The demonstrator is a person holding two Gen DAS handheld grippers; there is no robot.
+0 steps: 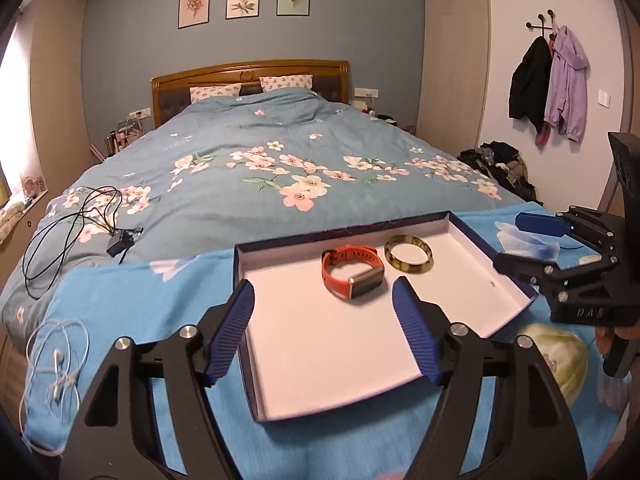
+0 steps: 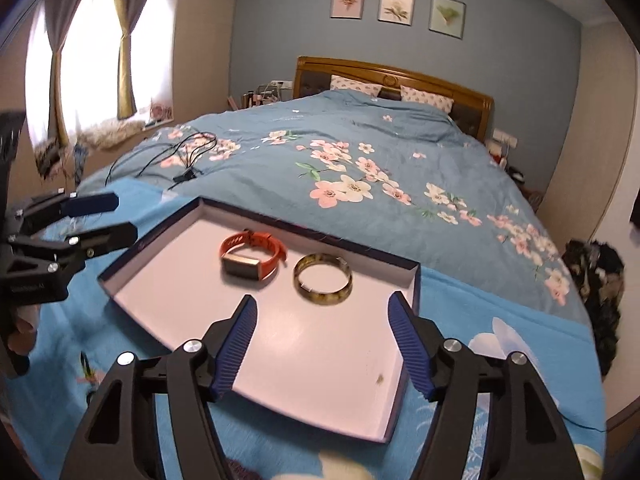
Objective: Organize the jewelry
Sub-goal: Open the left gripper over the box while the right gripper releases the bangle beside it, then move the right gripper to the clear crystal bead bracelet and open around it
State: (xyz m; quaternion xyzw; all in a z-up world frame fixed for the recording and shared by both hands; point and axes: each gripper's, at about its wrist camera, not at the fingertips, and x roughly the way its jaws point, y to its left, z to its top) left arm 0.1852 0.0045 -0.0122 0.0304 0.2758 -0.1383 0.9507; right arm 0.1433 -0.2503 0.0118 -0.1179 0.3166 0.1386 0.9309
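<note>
**Bedroom, foot of the bed: both grippers open over the box lid**

The room was a bedroom with a blue-grey wall, three framed flower prints (image 1: 244, 2) above a wooden headboard (image 1: 248, 74), and a bed under a blue quilt (image 1: 280, 152) printed with pink and white blossoms. A black cable with a charger (image 1: 116, 246) lay loose on the quilt, and white earphones (image 1: 58, 360) lay on a brighter blue flowered cloth (image 1: 132, 304) spread at the foot of the bed. Jackets (image 1: 548, 84) hung from wall hooks, and curtains (image 2: 124, 52) framed a bright window.

On the bright cloth sat a shallow box lid (image 1: 460, 232) with dark blue walls and a white floor. Two pieces lay inside it, toward the far side: an orange-strapped watch (image 1: 352, 270) with a rectangular face, and just beside it a mottled yellow-brown bangle (image 1: 408, 258) lying flat. From the left wrist view they looked to touch or nearly so; from the right wrist view a narrow gap showed between them.

The left gripper (image 1: 324, 328) stood with its blue ribbed pads wide apart above the near half of the lid, nothing between them, the watch beyond the tips. The right gripper (image 2: 320, 336) was likewise spread wide and empty, with the bangle just ahead of its fingers. Each gripper showed in the other's view at the lid's side, with part of a hand (image 2: 24, 328) visible behind the left one.
</note>
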